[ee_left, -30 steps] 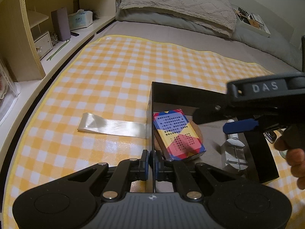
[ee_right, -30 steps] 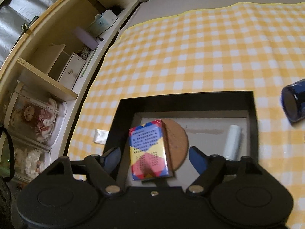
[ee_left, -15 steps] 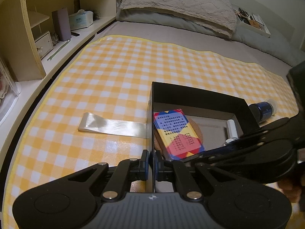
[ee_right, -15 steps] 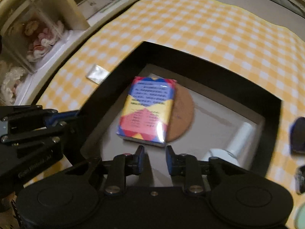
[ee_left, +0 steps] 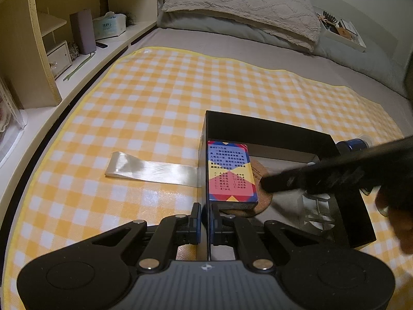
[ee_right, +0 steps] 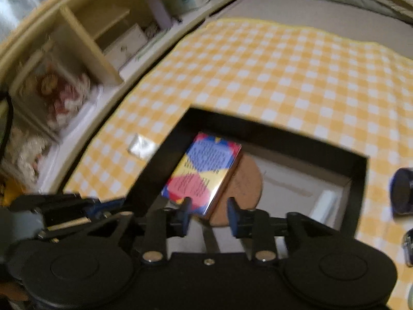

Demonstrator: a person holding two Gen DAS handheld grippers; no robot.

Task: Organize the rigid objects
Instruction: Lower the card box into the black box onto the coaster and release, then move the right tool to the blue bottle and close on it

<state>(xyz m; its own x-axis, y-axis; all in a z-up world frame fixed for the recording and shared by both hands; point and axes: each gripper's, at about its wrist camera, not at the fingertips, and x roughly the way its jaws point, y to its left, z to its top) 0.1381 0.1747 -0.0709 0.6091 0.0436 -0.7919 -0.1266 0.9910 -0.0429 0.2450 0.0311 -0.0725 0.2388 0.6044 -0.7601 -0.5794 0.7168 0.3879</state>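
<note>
A black open box (ee_left: 260, 126) (ee_right: 271, 131) lies on the yellow checked cloth. Inside it a colourful card box (ee_left: 229, 171) (ee_right: 204, 170) rests partly on a round cork coaster (ee_left: 263, 201) (ee_right: 242, 188), with a white tube (ee_right: 325, 202) and a clear object (ee_left: 316, 211) to the right. My left gripper (ee_left: 205, 217) is shut on the box's left wall at the near corner. My right gripper (ee_right: 208, 210) is open a little and empty, just above the card box's near end. It crosses the left wrist view as a blurred black bar (ee_left: 335, 170).
A flat clear plastic strip (ee_left: 152, 171) lies on the cloth left of the box. A dark blue bottle (ee_left: 353, 144) (ee_right: 401, 191) lies right of the box. Shelves with small items run along the left (ee_left: 51, 38). A pillow (ee_left: 245, 2) is at the back.
My right gripper swung back over the box and its jaws opened from nearly closed to a small gap. The left gripper and the box stayed still.
</note>
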